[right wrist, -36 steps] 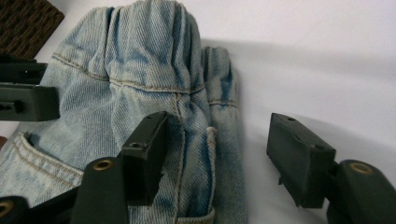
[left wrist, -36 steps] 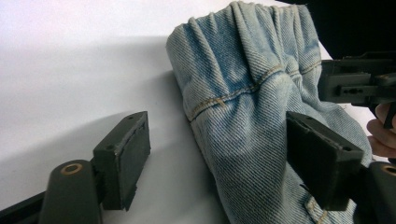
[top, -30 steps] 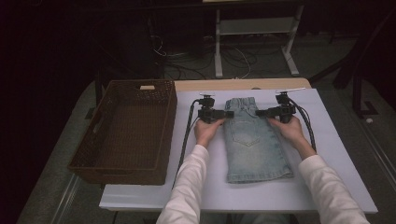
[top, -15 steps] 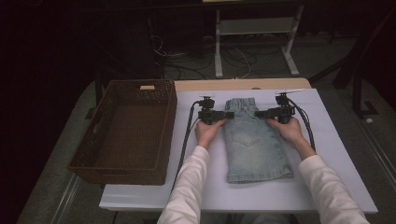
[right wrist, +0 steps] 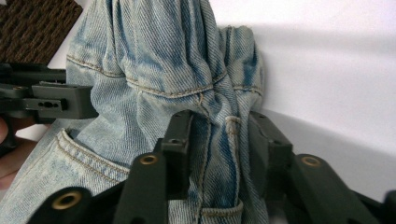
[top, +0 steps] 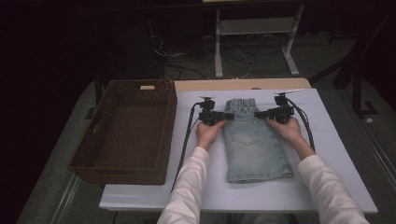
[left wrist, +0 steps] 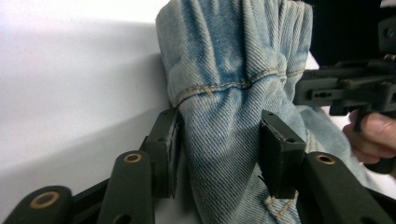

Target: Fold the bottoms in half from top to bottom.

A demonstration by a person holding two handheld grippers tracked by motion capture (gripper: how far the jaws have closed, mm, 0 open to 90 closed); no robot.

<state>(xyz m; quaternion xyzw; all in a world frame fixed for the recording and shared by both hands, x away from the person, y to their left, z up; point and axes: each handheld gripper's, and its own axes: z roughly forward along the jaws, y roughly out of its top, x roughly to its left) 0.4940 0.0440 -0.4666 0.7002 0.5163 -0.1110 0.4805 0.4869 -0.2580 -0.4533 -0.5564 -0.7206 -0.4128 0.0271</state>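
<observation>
A pair of light blue denim shorts (top: 254, 142) lies flat on the white table (top: 336, 154), waistband at the far end. My left gripper (top: 226, 115) is shut on the left edge of the shorts (left wrist: 224, 140) just below the waistband, with a fold of denim pinched between its jaws. On the opposite edge my right gripper (top: 261, 114) is shut on the shorts (right wrist: 215, 144) near the waistband, beside a back pocket. Both hands rest on the table beside the denim. The other gripper shows farther off in each gripper view.
A brown wicker basket (top: 128, 165) stands empty on the left, its side against the white table's edge. A strip of bare wood (top: 210, 85) runs along the far edge of the table. Black cables (top: 187, 135) trail from both grippers.
</observation>
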